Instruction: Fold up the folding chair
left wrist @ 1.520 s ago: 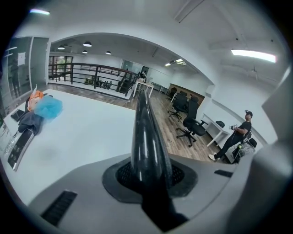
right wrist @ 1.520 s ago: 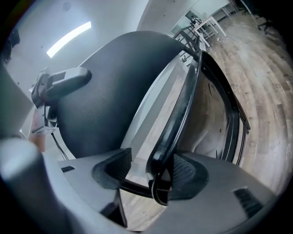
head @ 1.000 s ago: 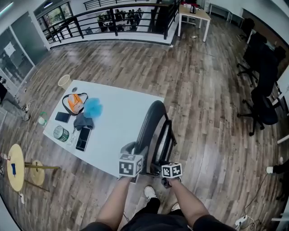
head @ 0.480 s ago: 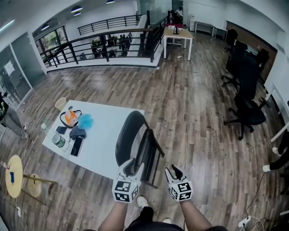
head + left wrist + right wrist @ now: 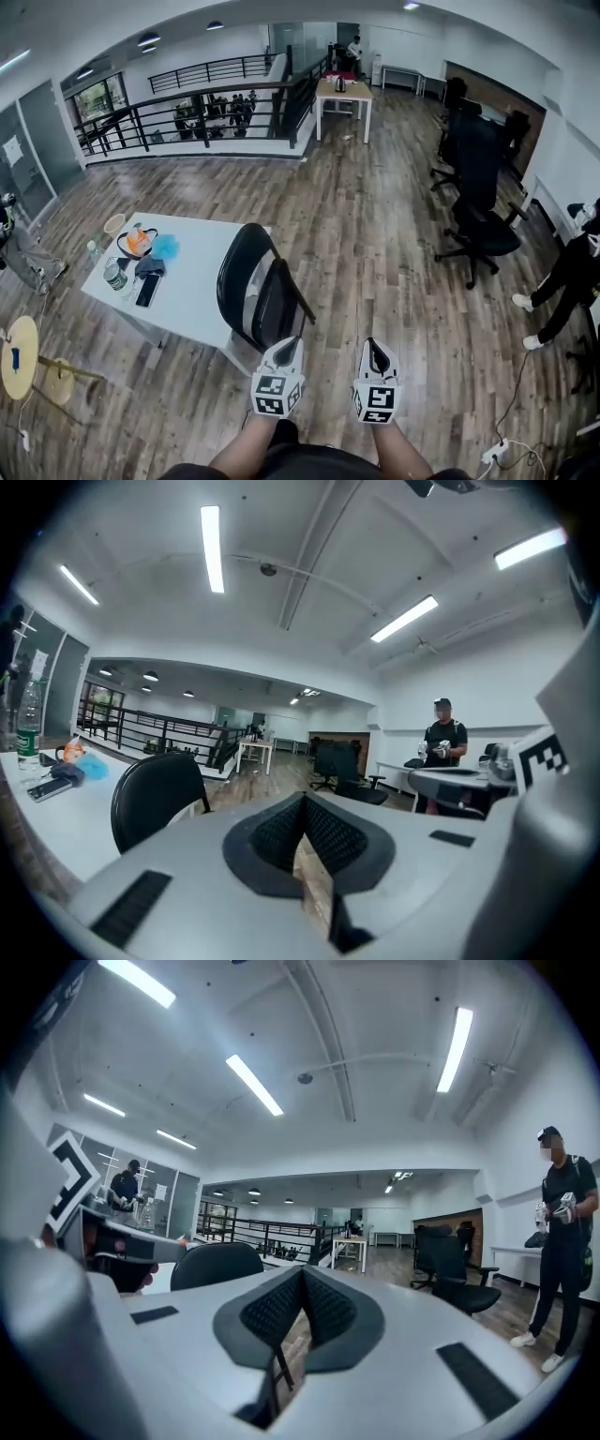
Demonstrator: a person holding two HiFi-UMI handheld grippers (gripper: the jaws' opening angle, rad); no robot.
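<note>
The black folding chair (image 5: pixel 249 286) stands upright at the white table's near right corner, its seat swung up against the curved backrest. Both grippers are held apart from it, near the bottom of the head view. My left gripper (image 5: pixel 289 346) is shut with nothing between its pads, a short way in front of the chair's legs. My right gripper (image 5: pixel 375 348) is shut and empty too, over bare floor to the right. In the left gripper view the shut left gripper (image 5: pixel 302 819) points level past the chair's backrest (image 5: pixel 155 794). The right gripper view shows the shut right gripper (image 5: pixel 301 1286) and the backrest (image 5: pixel 214 1265).
The white table (image 5: pixel 192 300) carries an orange bag (image 5: pixel 137 241), a blue cloth (image 5: pixel 166 247), a phone (image 5: pixel 147 289) and a can (image 5: pixel 114 275). Black office chairs (image 5: pixel 478 206) stand at the right, near a person (image 5: pixel 572 272). A round stool (image 5: pixel 17 356) is at the left.
Both grippers have let go of the chair, drawn back from it and risen. Their jaws went from open to shut. The head view lifted, so more of the room shows.
</note>
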